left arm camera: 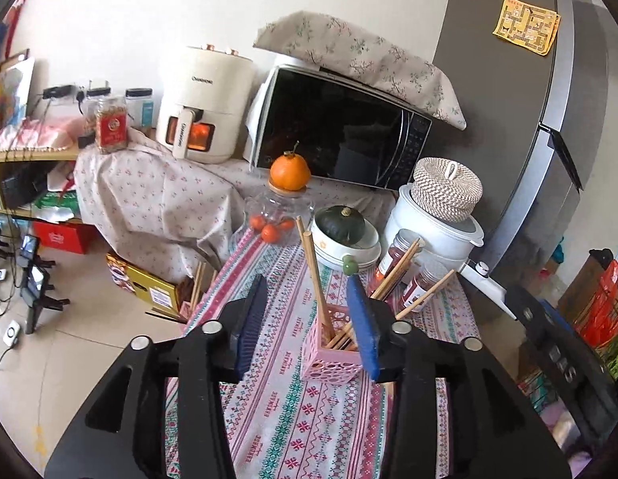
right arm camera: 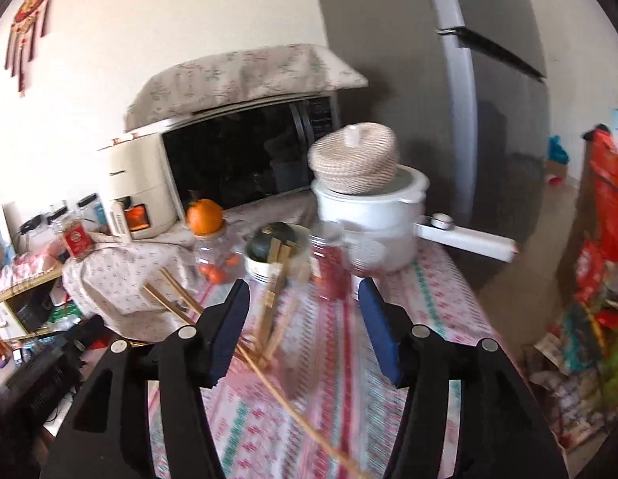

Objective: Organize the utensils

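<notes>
While blurred in the right wrist view, seen lower centre: right gripper [right arm camera: 303, 327] spread wide, nothing pinched, wooden chopsticks [right arm camera: 269, 319] crossing loosely in the gap, one long stick running diagonally to the lower right edge. Seen sharper in the left wrist view, lower centre: left gripper [left arm camera: 307, 323] parted, pads clear of everything, pink perforated holder [left arm camera: 328, 353] standing upright between and just beyond the blue pads, nearer the right-hand pad. Inside the holder: several chopsticks [left arm camera: 318, 279], one pair leaning up and left toward frame centre, others fanning right toward the red-filled jars [left arm camera: 396, 259]. Underneath: striped patterned tablecloth [left arm camera: 293, 419]. Farther back, mid frame: dark green squash [left arm camera: 342, 225] in a white bowl, glass jar topped by an orange [left arm camera: 289, 171], white rice cooker [left arm camera: 428, 223] under a woven lid. Rearmost: microwave [left arm camera: 340, 135] and cream air fryer [left arm camera: 205, 103] against the wall. Judged nearer the holder: left gripper, dead ahead along its fingers; long axes of sticks mostly upright and tilted.
</notes>
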A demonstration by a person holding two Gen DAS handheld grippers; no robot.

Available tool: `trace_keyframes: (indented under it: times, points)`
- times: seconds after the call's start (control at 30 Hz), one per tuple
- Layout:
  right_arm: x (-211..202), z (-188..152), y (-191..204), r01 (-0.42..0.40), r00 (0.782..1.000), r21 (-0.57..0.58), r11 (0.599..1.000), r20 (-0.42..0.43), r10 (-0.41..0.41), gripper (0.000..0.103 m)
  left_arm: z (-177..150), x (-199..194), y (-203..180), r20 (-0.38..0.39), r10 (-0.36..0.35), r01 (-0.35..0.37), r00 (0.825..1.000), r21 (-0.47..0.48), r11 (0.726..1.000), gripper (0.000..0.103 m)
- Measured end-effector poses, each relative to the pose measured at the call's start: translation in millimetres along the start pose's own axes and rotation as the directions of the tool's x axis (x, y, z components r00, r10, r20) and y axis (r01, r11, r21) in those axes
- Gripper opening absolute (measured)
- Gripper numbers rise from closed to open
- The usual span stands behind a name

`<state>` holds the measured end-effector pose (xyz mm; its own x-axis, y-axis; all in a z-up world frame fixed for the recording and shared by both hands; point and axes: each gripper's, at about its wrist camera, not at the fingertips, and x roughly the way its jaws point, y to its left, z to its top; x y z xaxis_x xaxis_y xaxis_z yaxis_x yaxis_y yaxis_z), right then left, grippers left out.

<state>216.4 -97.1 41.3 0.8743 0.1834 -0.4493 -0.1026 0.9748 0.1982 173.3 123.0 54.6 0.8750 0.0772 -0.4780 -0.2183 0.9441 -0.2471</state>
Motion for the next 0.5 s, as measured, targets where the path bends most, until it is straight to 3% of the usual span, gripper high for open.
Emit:
trace_keyframes:
  times: [0.17,0.3,0.4,0.47,0.5]
  points:
    - [-18,-21,-31,0.035,0.999,0.032,0.999,-0.018,-0.034,0.069,-15,-8,-2,-0.005,0.003,-0.003,1.000,0.007,1.000,0.050]
    - [-4,-42,-49,-0.011,0.984,0.044,0.999,-0.179,0.019,0.071,-28,-11,1,-0.043,0.010,-0.009,0.999,0.012,1.000,0.053]
    - [23,-63,-40,-0.069,0.938,-0.090,0.994,-0.344,0.034,0.071,-31,-11,9,-0.079,-0.003,0.004,0.997,0.005,1.000,0.057]
    - [43,-84,-23,-0.173,0.885,-0.219,0.960,-0.462,0.055,0.071,-28,-12,15,-0.090,-0.007,0.007,0.996,0.008,1.000,0.059]
    - [56,-99,-9,-0.239,0.850,-0.298,0.924,-0.525,0.050,0.071,-26,-13,18,-0.088,-0.006,0.007,0.996,0.011,1.000,0.060]
